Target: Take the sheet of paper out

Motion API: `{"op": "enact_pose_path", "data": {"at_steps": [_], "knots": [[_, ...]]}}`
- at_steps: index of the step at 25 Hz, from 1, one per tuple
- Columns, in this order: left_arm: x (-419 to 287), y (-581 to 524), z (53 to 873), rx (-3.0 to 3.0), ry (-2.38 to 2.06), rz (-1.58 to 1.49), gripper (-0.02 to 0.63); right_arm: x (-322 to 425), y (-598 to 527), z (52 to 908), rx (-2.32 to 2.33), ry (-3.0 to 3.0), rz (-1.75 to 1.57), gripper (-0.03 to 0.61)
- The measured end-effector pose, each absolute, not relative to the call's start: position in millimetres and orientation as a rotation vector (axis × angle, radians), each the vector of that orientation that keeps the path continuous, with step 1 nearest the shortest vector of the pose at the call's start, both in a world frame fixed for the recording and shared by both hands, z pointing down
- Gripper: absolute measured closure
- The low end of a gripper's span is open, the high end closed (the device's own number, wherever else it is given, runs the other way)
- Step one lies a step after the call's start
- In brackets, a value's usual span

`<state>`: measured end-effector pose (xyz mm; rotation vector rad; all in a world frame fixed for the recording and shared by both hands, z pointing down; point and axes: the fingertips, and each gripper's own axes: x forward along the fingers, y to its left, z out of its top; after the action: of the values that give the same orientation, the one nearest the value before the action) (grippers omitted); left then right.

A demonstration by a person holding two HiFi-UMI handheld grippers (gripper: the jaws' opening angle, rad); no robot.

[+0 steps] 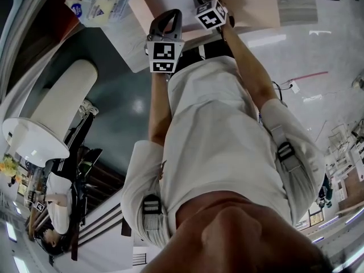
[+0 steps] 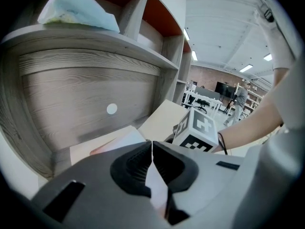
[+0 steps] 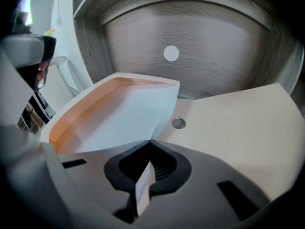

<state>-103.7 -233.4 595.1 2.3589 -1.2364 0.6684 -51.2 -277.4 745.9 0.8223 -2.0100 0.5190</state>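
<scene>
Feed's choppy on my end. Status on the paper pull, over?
Right gripper shut on the sheet, at its corner. Left gripper shut on a pale edge, likely the envelope. Sheet not yet out. Nothing in the way.

Open-plan lab or office: wood-grain shelves [image 2: 95, 44], ceiling strip lights [image 2: 194, 55], desks [image 2: 200, 99] beyond.

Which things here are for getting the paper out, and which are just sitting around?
For the job:
- sheet of paper, pinched by the right gripper
- envelope, orange inside, pinched by the left gripper

Just lying about:
- light blue bag on the shelf
- small metal disc in the desk
</scene>
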Motion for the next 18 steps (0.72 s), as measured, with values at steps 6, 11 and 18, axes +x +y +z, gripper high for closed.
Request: {"op": "enact_pose_path", "data": {"at_steps": [6, 11, 18], "knots": [[-94, -231, 592, 2.392, -1.207, 0.674, 0.589, -32, -280, 741, 0.879, -1.995, 0.528, 0.558], [-87, -229, 590, 2.417, -1.179, 0.683, 0.589, -14, -282, 740, 0.932, -1.978, 0.521, 0.558], [-76, -227, 587, 2.456, -1.133, 0.690, 0.589, 4, -283, 732, 0.990, -1.956, 0.495, 0.558]]}}
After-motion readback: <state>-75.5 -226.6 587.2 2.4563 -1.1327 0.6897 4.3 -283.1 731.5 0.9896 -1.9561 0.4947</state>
